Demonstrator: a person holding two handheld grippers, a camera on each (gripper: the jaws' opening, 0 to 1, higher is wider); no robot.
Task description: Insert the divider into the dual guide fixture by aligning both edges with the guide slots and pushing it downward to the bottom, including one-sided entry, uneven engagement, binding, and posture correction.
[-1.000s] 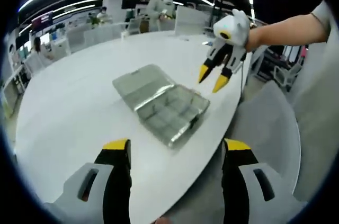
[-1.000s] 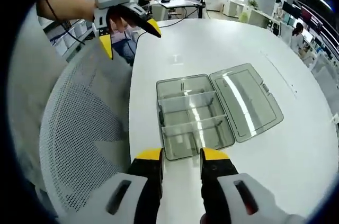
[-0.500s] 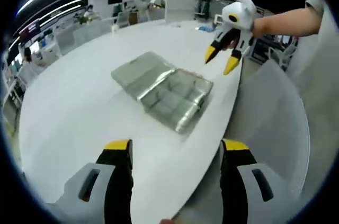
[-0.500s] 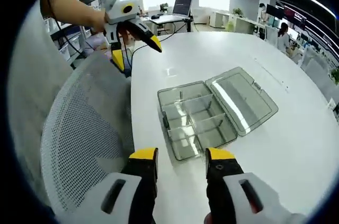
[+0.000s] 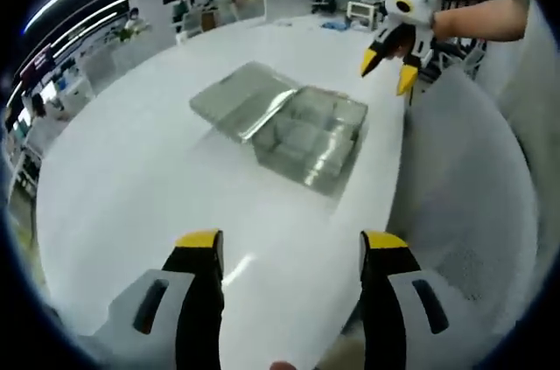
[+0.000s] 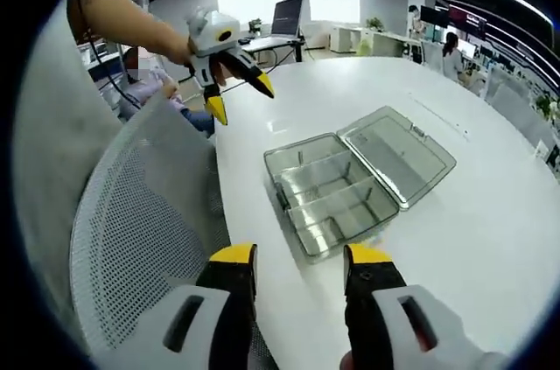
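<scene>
Looking along the left gripper (image 5: 289, 252), its yellow-tipped jaws stand wide apart over the white table (image 5: 131, 169) with nothing between them. Ahead of them and slightly to the right lies the clear plastic organizer box (image 5: 311, 138), well apart from the jaw tips, near the table's right edge. Its lid (image 5: 241, 99) is folded flat open on the far-left side. Thin partitions split the tray into compartments; whether anything lies in them I cannot tell. Beyond the box, up and to the right, the right gripper (image 5: 389, 68) hangs in the air with its jaws spread and empty. A white mesh chair (image 5: 464, 212) stands to the right of the table.

From the right gripper view, its own jaws are moderately open and empty. The box sits just ahead of them, tray nearest, lid lying open on the far-right side. The compartments look bare apart from the upright dividers. The left gripper hovers ahead to the left, over the table edge, jaws parted, holding nothing.
</scene>
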